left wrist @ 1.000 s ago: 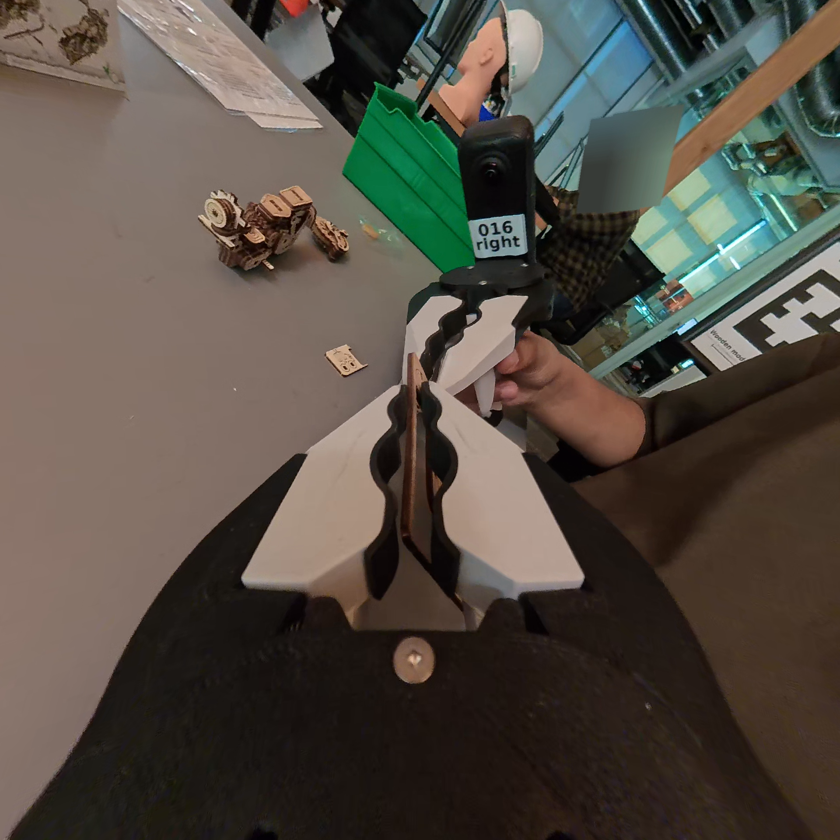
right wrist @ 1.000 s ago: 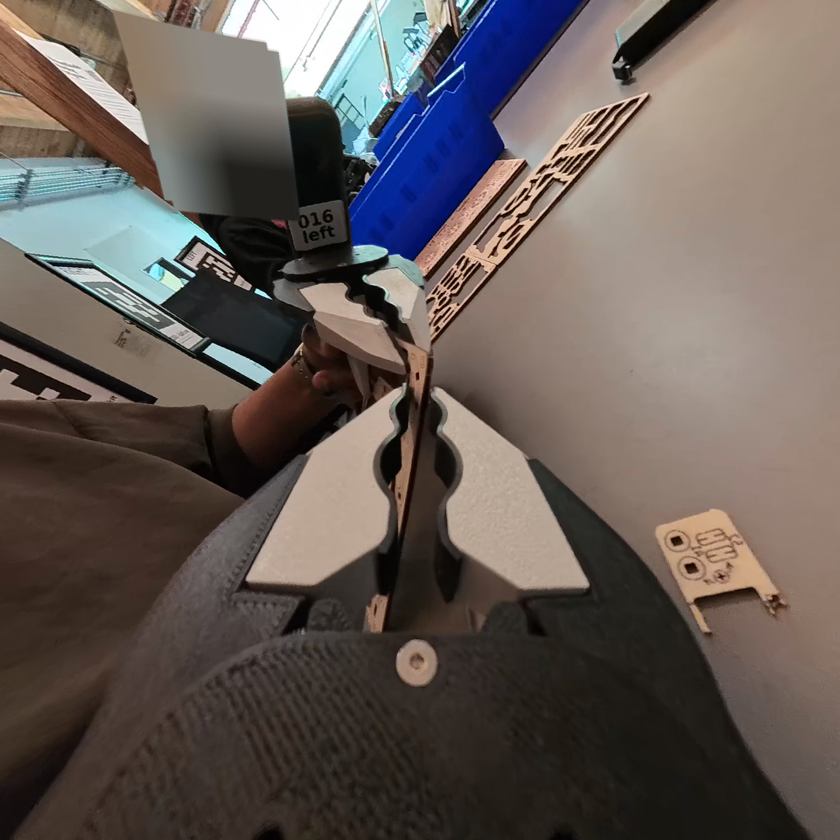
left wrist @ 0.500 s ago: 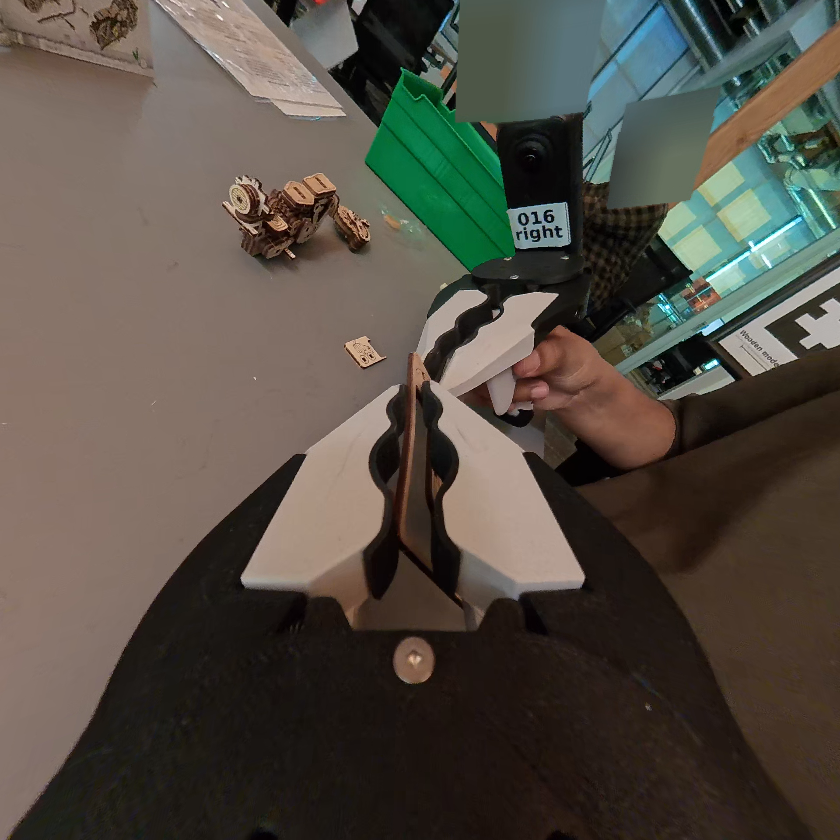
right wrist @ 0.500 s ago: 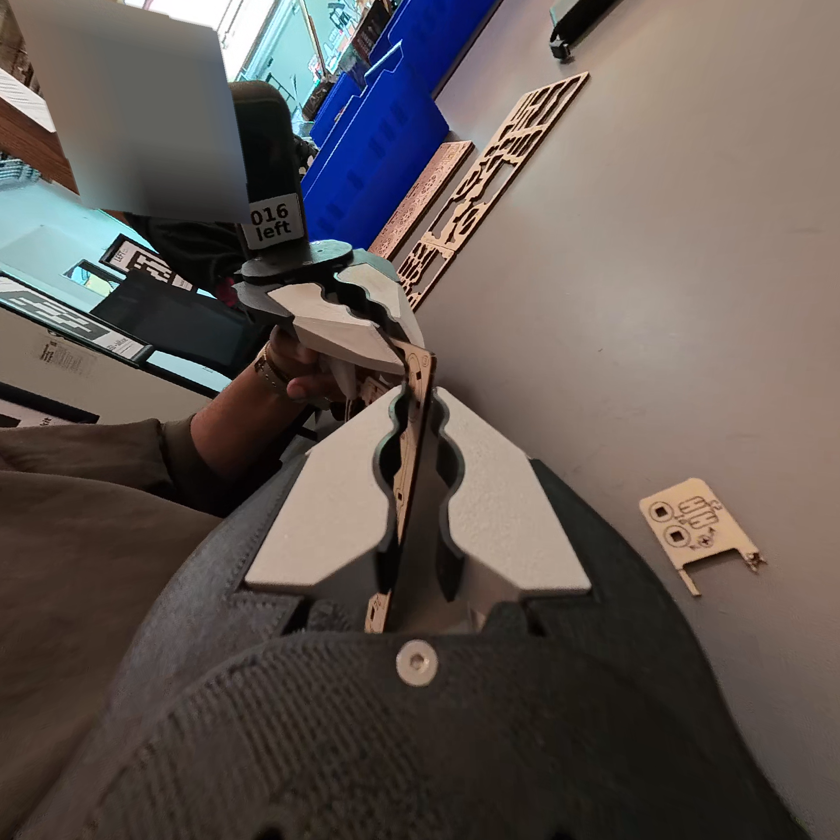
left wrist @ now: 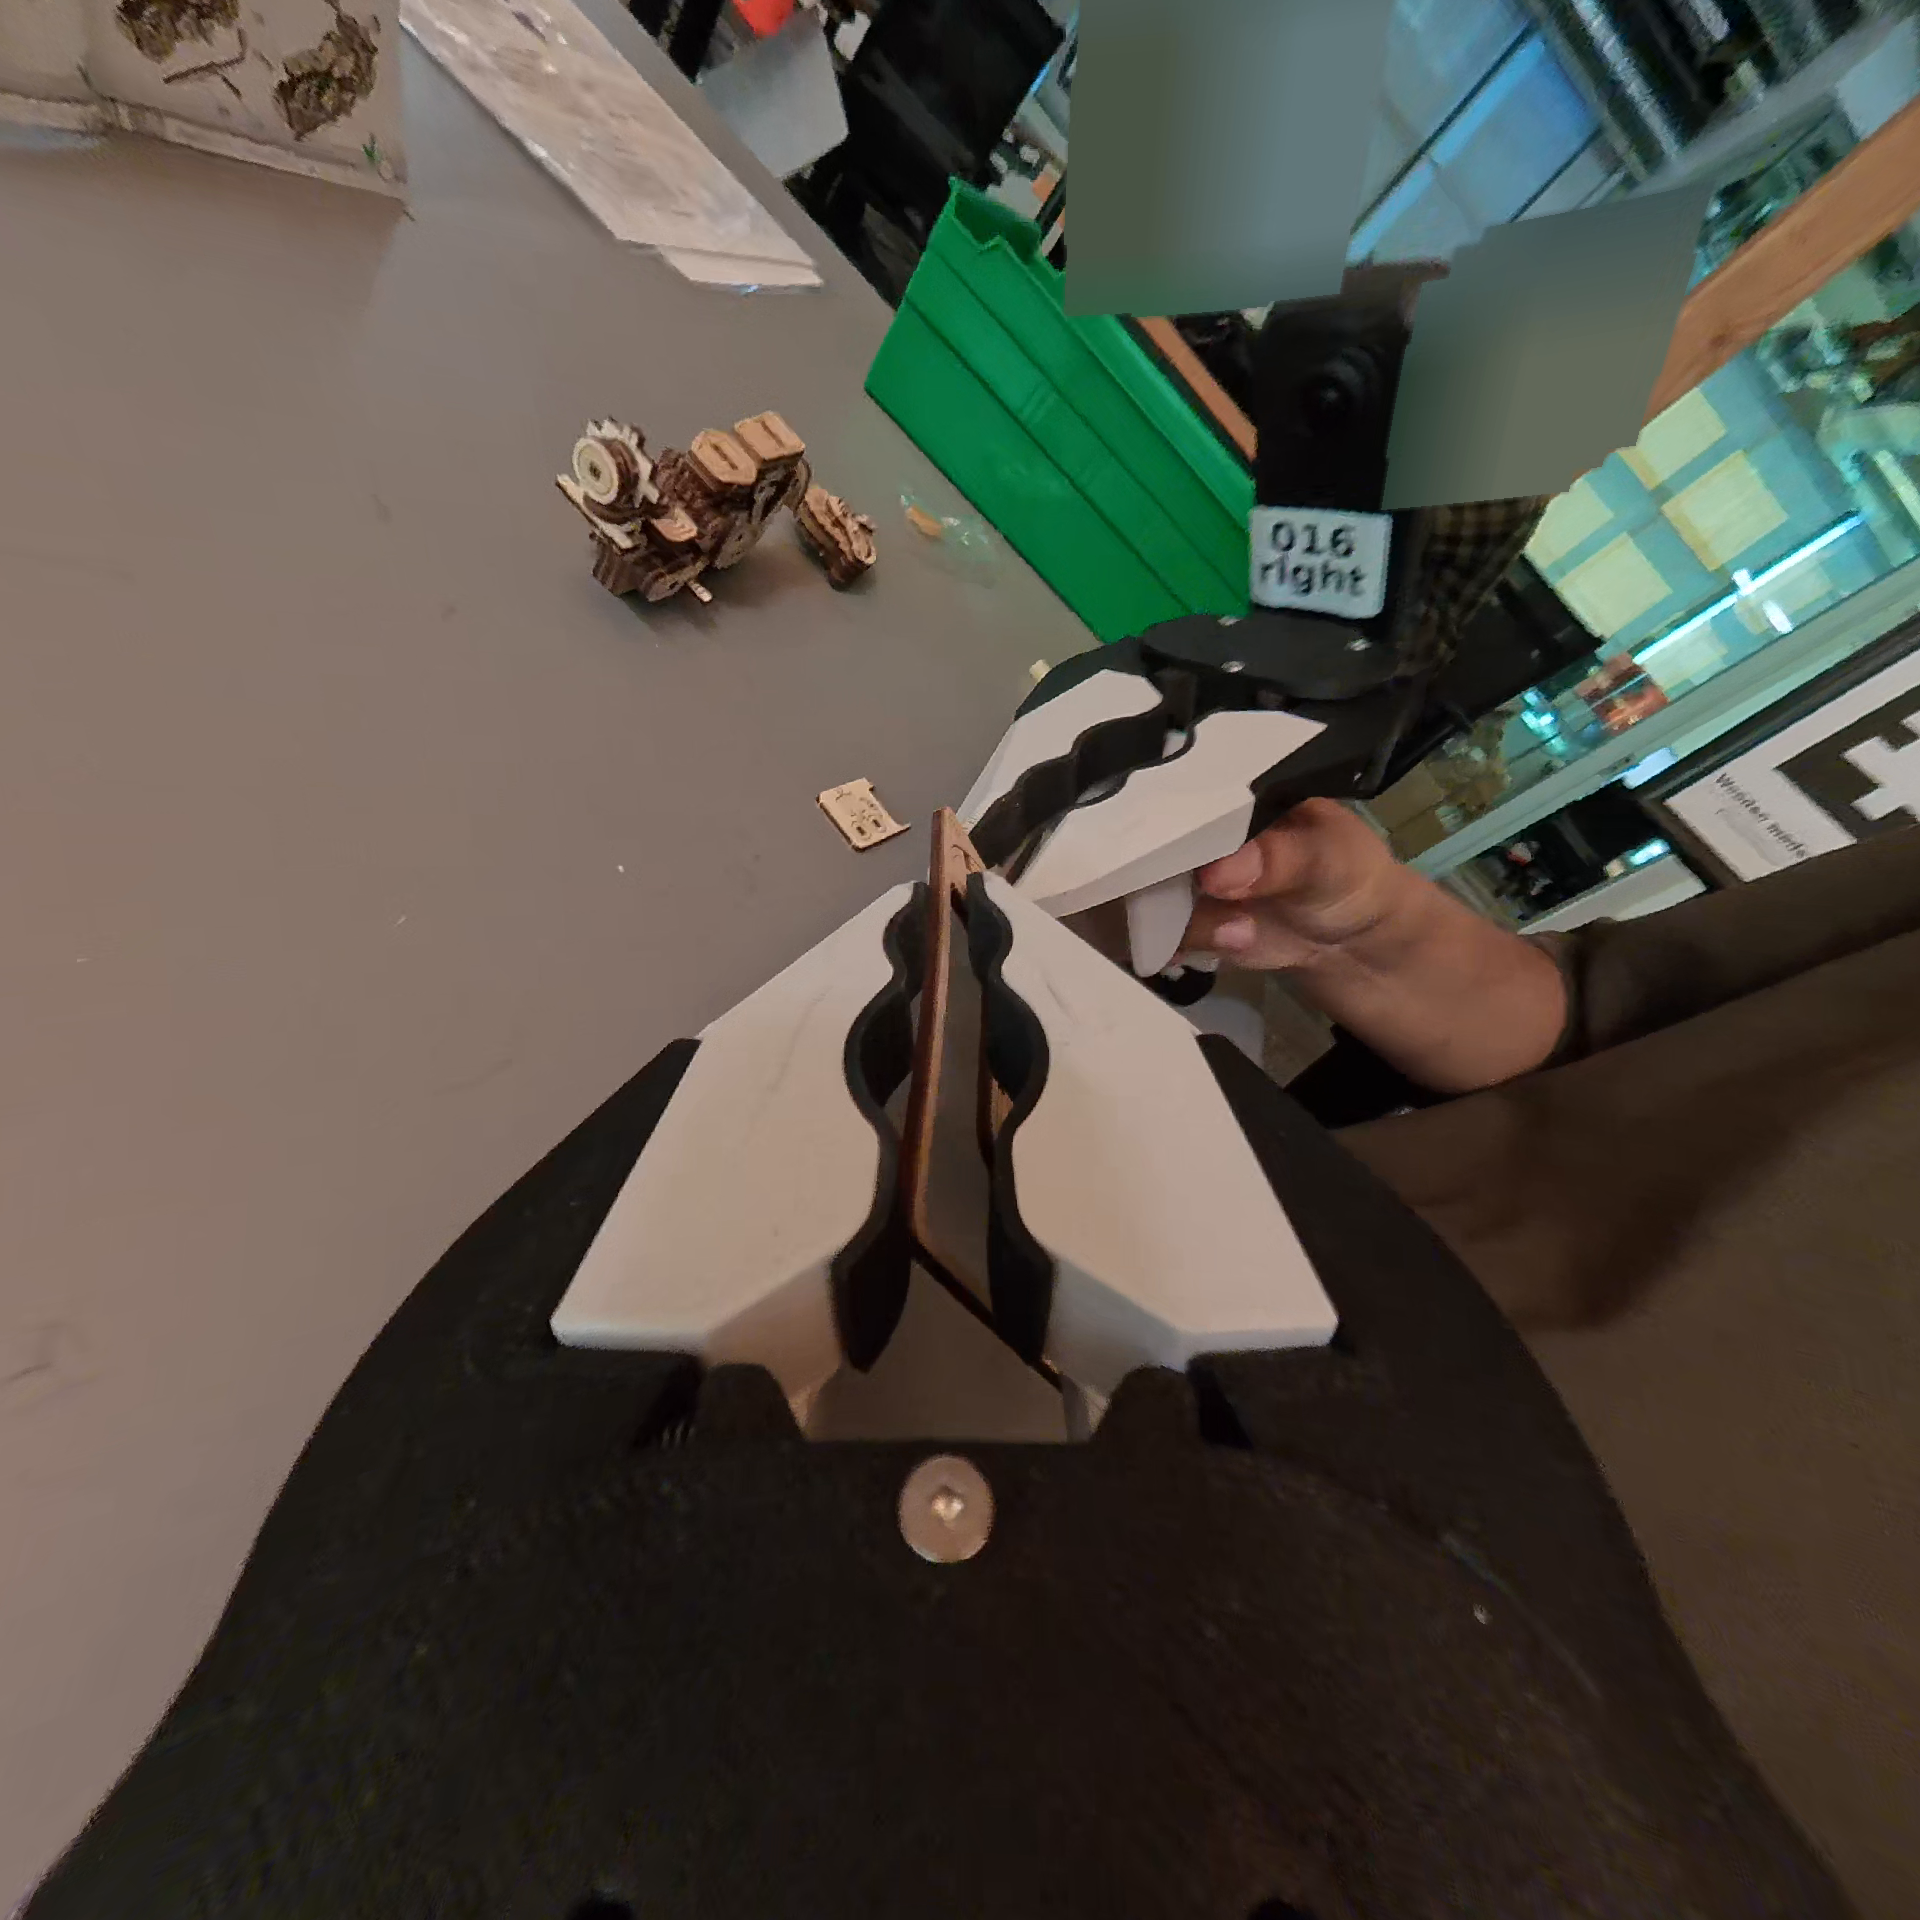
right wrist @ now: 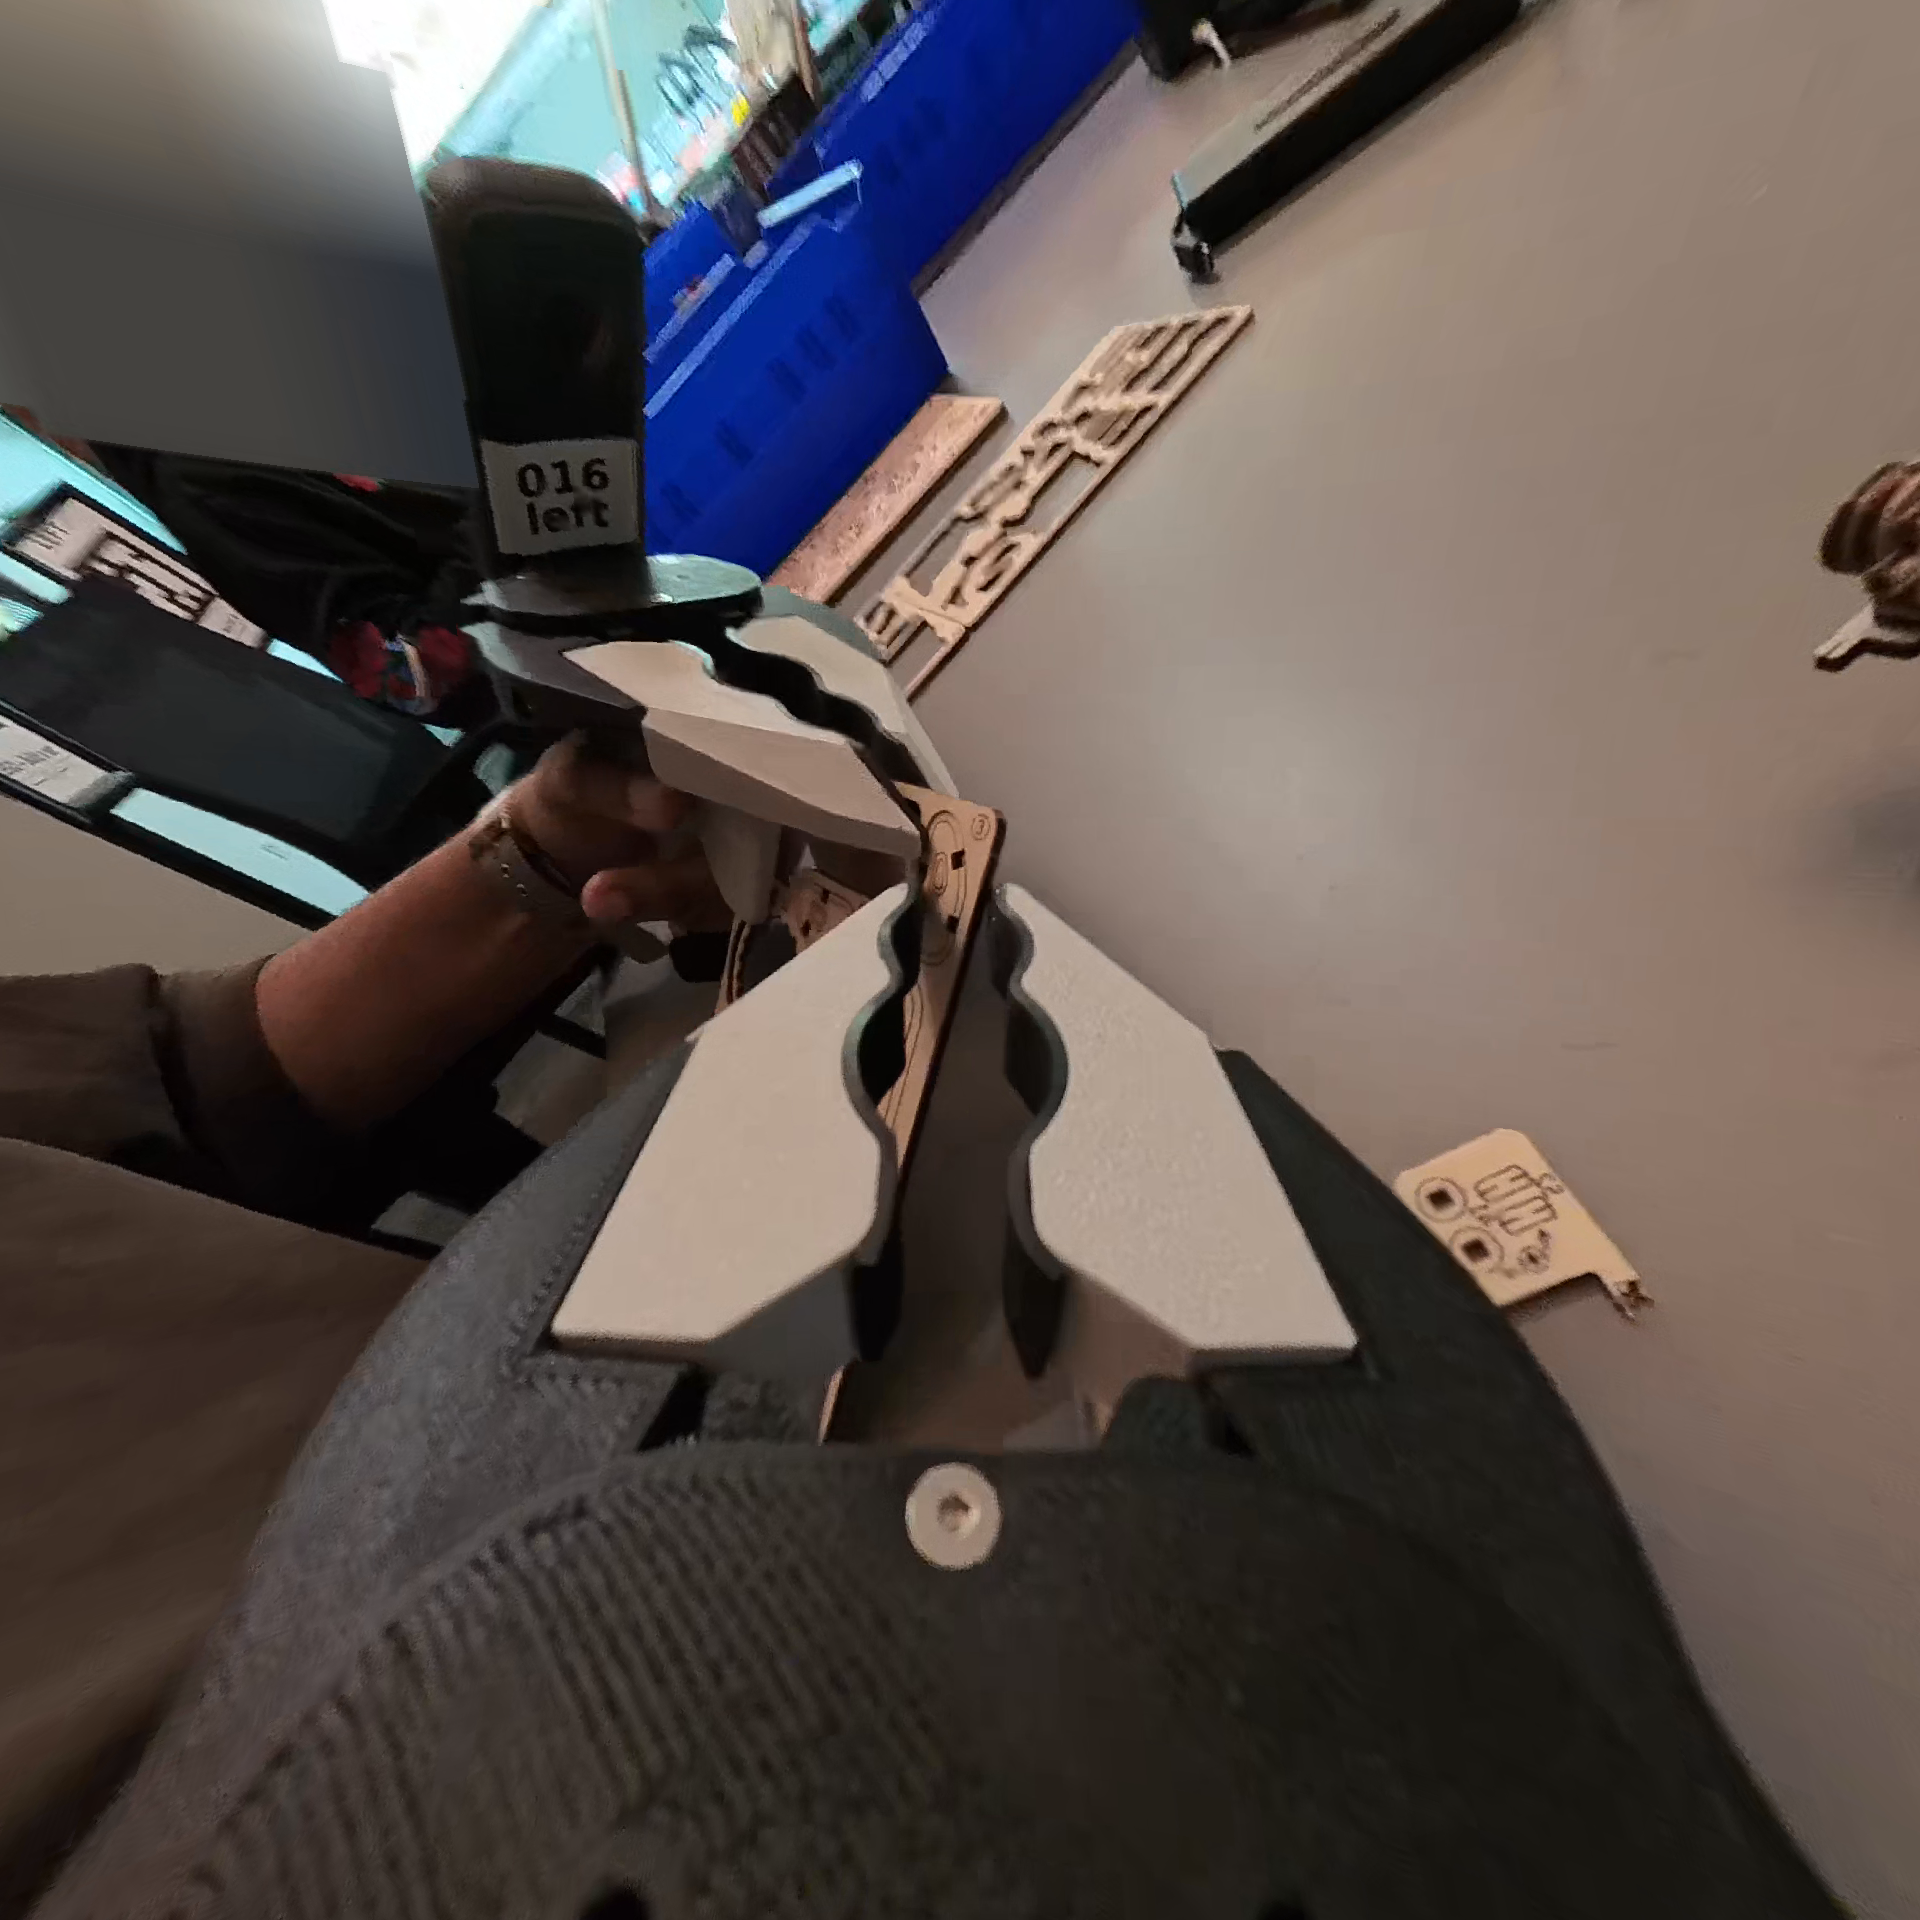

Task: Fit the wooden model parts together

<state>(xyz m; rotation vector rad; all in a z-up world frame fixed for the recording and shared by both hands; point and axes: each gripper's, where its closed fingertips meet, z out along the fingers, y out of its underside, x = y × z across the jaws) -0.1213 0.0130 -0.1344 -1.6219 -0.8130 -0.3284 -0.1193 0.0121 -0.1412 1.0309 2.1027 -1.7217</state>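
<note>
A thin wooden part sheet (left wrist: 928,1049) stands edge-on between my left gripper's (left wrist: 943,888) shut fingers. My right gripper (left wrist: 992,840) meets it tip to tip from the far right and is shut on the same sheet. In the right wrist view the sheet (right wrist: 951,883) leans left between my right gripper's (right wrist: 951,899) fingers and shows its engraved face. My left gripper (right wrist: 914,831) pinches the sheet's far end there. Both are held above the grey table (left wrist: 312,831). A half-built wooden model (left wrist: 707,520) stands far left, also at the right wrist view's edge (right wrist: 1881,561).
A small pale wooden card (left wrist: 862,818) lies on the table near the grippers, also in the right wrist view (right wrist: 1507,1216). A green bin (left wrist: 1039,447) and papers (left wrist: 208,83) sit at the back. Blue bins (right wrist: 790,364), cut-out wooden sheets (right wrist: 1070,457) and a black device (right wrist: 1330,135) lie beyond. Only a small space, under 4 cm, lies between the two pairs of fingers.
Both grippers have kept their hold on the sheet while turning. The sheet now leans more and shows its face in the right wrist view. The wooden model has come into that view.
</note>
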